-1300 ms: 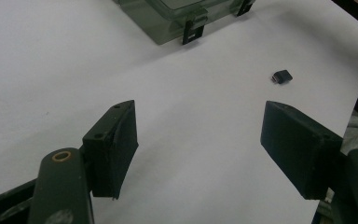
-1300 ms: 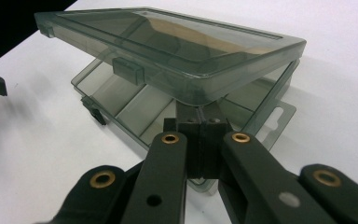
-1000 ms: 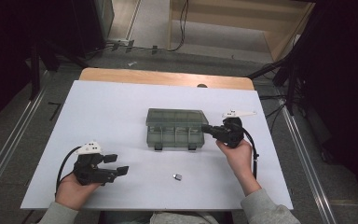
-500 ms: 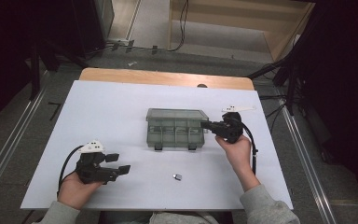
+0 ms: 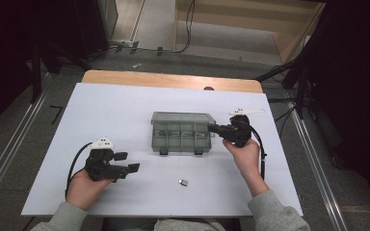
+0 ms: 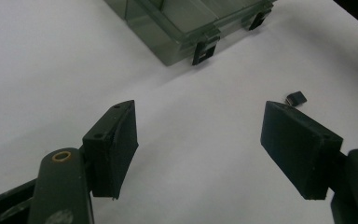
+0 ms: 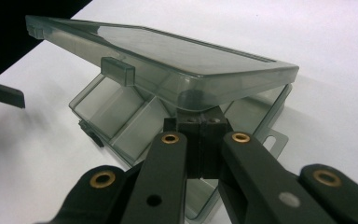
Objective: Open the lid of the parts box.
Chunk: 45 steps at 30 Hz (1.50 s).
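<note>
A smoky clear compartment box (image 5: 180,137) sits mid-table; in the right gripper view its lid (image 7: 177,56) is tilted up over the empty compartments (image 7: 121,116). My right gripper (image 5: 212,128) is at the box's right end. Its jaws are shut together, and the tips (image 7: 199,122) sit under the raised lid's corner. My left gripper (image 5: 126,161) hovers low over the table's near left, open, with nothing between its pads (image 6: 114,140). A small black part (image 5: 183,182) lies loose on the table in front of the box, just beyond the left gripper's right pad (image 6: 297,98).
The white table top (image 5: 125,110) has bare room all round the box. Two black latches (image 6: 203,51) hang on the box's front wall. A wooden strip (image 5: 173,79) runs along the far edge, with dark floor and cables beyond.
My left gripper has edged slightly up and toward the box. The right gripper and the lid have kept their place.
</note>
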{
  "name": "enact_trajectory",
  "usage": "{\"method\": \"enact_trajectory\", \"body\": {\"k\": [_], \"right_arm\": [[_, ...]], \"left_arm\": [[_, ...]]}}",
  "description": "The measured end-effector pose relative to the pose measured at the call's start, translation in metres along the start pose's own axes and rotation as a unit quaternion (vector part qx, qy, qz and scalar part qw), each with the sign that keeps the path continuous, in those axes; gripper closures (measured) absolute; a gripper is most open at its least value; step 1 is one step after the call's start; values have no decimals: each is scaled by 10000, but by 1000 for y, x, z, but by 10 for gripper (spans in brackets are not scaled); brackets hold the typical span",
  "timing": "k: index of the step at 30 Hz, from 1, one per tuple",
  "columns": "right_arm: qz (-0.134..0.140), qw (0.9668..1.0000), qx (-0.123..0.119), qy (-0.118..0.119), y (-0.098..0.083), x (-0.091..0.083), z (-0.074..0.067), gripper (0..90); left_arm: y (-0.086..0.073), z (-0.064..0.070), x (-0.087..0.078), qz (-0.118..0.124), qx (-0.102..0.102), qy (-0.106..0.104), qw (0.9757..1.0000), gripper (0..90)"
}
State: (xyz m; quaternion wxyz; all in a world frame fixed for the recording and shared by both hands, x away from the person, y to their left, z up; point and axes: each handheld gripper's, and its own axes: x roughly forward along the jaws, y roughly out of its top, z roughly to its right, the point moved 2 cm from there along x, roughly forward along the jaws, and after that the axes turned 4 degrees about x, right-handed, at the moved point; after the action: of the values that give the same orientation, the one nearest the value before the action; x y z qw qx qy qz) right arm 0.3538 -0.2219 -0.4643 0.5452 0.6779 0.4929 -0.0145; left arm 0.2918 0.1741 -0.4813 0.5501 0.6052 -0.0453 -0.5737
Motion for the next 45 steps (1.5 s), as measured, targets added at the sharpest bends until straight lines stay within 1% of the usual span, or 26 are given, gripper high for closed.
{"method": "enact_trajectory", "body": {"k": [1,7,9,18,21,23,24,26,27,33,34,36,38,41,42,45], "right_arm": [[-3,10000,-5,-5,0,0,0,876],[-17,10000,-2,-9,1,0,0,877],[-19,10000,-5,-7,1,0,0,877],[16,10000,-9,17,2,-1,-1,876],[16,10000,-11,30,3,-1,-1,877],[1,10000,-20,31,3,-1,-1,876],[2,10000,-24,33,3,-1,-2,876],[0,10000,-42,32,3,-1,-2,877],[7,10000,-44,40,3,-1,-2,876],[10,10000,-35,56,4,-1,-2,877],[11,10000,-40,57,4,-1,-2,876],[1,10000,-46,58,4,0,-2,876],[-2,10000,-35,60,4,0,-2,876],[-3,10000,-49,62,4,1,-3,876],[-4,10000,-44,62,4,1,-3,876],[-8,10000,-40,69,4,1,-3,877]], "left_arm": [[2,-1,1,24,0,-28,10000,273],[15,-3,6,109,6,-2,9999,272],[18,-4,7,118,24,-21,9999,272],[36,-6,16,103,119,30,9999,272],[41,-8,20,82,138,-1,9999,272],[43,-11,24,91,113,18,9999,272],[44,-12,25,119,70,2,9999,272],[47,-14,28,88,63,5,9999,272],[49,-14,30,75,105,42,9999,272],[60,-15,35,91,146,83,9998,271],[62,-15,36,108,116,69,9999,271],[64,-16,39,75,139,69,9999,271],[66,-17,42,18,188,119,9998,271],[67,-19,46,-21,151,124,9998,271],[68,-21,47,-45,166,120,9998,271],[71,-23,50,-20,107,121,9999,271]]}}
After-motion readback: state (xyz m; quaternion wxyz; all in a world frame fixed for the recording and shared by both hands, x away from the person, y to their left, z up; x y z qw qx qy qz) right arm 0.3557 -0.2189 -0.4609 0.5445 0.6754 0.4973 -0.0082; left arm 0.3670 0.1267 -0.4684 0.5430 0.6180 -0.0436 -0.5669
